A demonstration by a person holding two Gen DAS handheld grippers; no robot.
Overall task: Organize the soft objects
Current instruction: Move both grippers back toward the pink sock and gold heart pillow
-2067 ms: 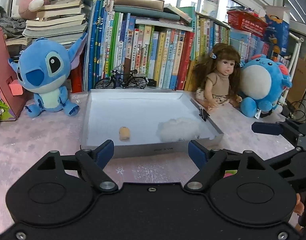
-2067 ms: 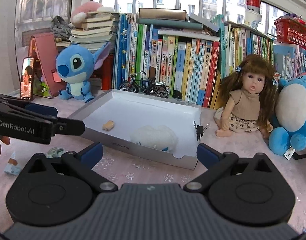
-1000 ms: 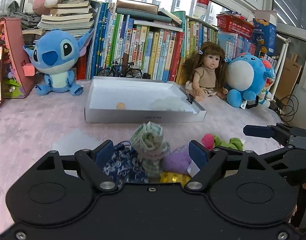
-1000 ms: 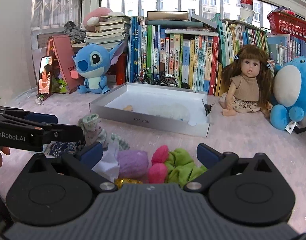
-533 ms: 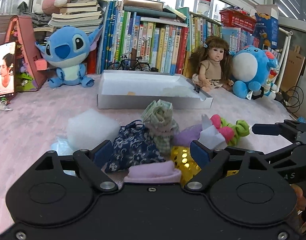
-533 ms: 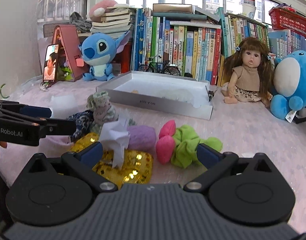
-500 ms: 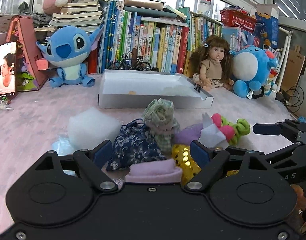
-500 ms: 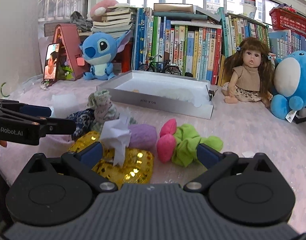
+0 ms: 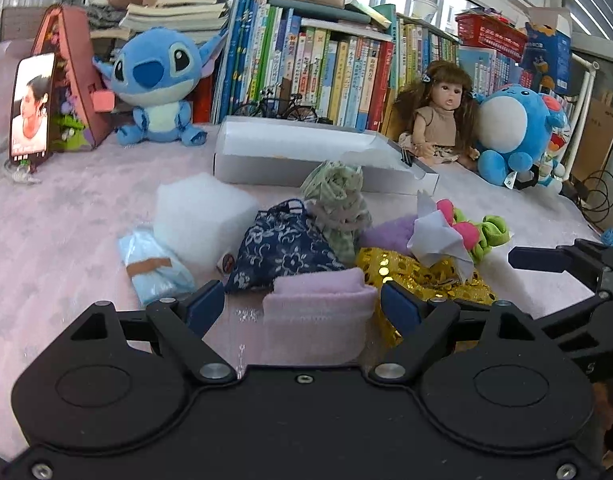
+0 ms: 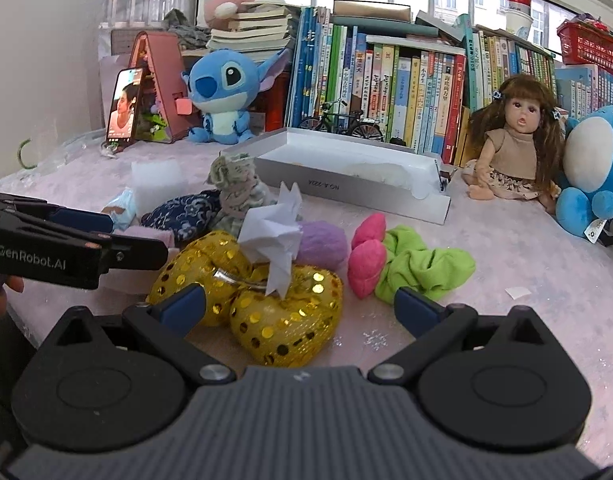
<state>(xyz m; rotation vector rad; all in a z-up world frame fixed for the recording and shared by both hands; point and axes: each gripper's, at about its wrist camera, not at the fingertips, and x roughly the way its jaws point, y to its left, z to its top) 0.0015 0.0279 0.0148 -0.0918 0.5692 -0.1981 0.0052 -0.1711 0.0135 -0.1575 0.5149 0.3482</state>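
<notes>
Tray (image 9: 290, 168) now farther off, pink tabletop (image 9: 66, 216), bookshelf (image 10: 406, 80), possibly windowsill behind.

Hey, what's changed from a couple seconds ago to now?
Both grippers pulled back from the white tray toward the near edge, bringing the pile of soft things into view: pink folded cloth, gold sequin pouch. The left gripper and right gripper stayed open and empty; nothing was grasped or moved.
</notes>
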